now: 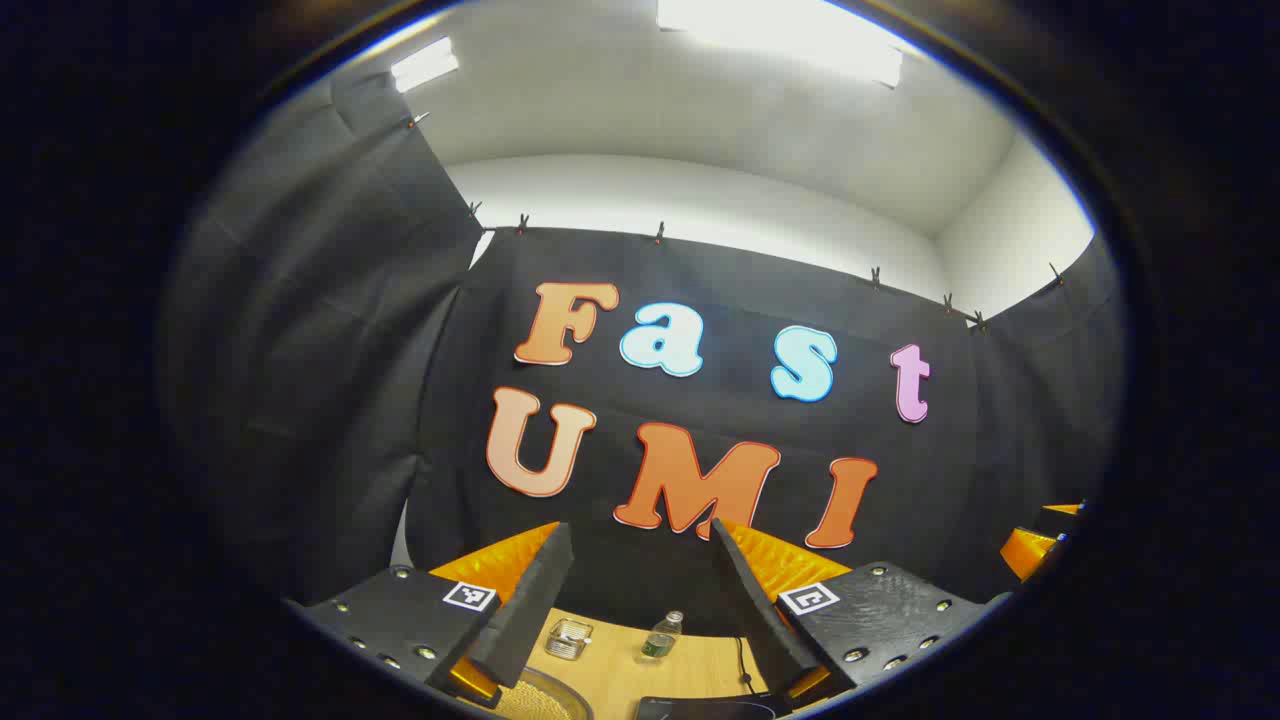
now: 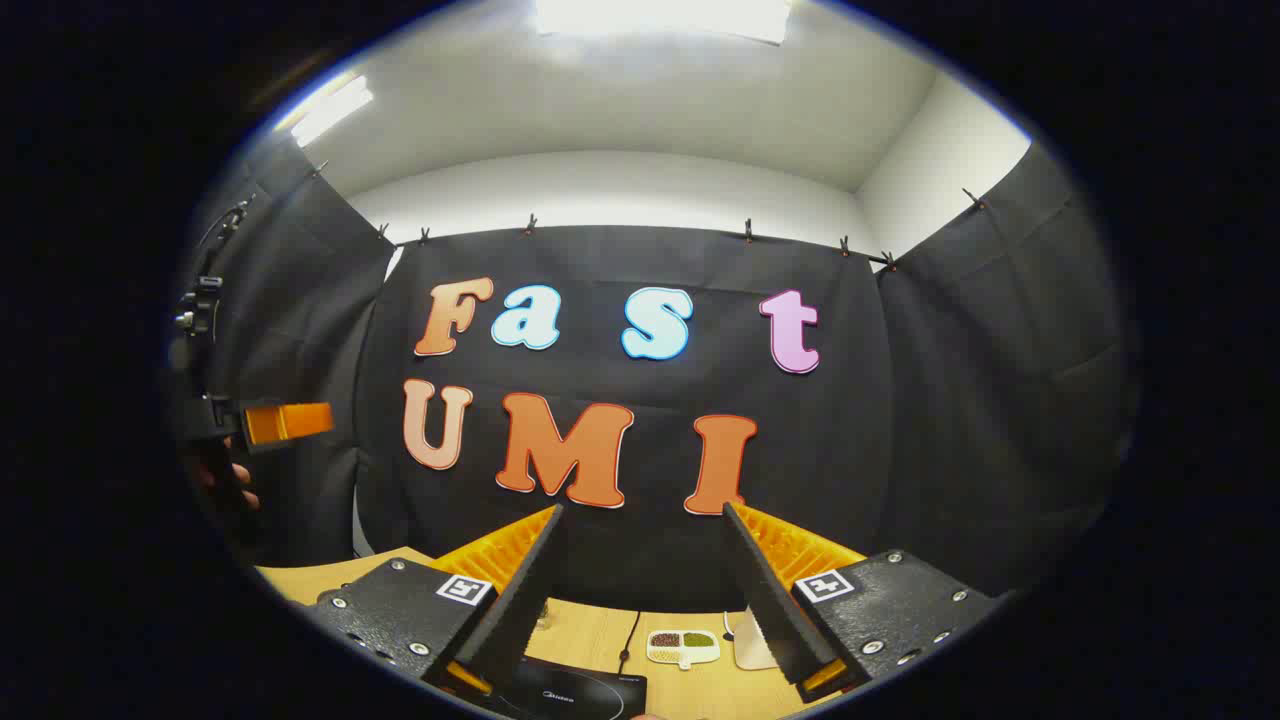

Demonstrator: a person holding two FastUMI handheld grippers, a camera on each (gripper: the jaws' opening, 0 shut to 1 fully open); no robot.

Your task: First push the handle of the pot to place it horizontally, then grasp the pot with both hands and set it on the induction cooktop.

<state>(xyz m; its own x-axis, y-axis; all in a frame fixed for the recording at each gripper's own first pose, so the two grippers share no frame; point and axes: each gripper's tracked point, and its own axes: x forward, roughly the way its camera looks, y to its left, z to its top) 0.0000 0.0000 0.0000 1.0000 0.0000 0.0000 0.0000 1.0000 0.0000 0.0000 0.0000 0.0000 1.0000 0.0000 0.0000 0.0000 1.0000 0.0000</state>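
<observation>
Left gripper view: wooden table (image 1: 690,670) lies below the left gripper (image 1: 640,545), whose fingers stand wide apart with nothing between them. At the bottom edge left of centre, a round rim holding pale grains (image 1: 535,700) shows, possibly the pot; I cannot tell. Dark induction cooktop (image 1: 710,708) sits at the bottom edge, a cable (image 1: 742,665) running behind it. Small plastic bottle (image 1: 662,635) and small clear glass dish (image 1: 568,638) stand farther back, near each other.

Right gripper view: right gripper (image 2: 640,530) is likewise wide open and empty. Induction cooktop (image 2: 570,692) lies below it. White divided dish (image 2: 683,646) of dark and green contents sits just beside a white object (image 2: 750,640).
</observation>
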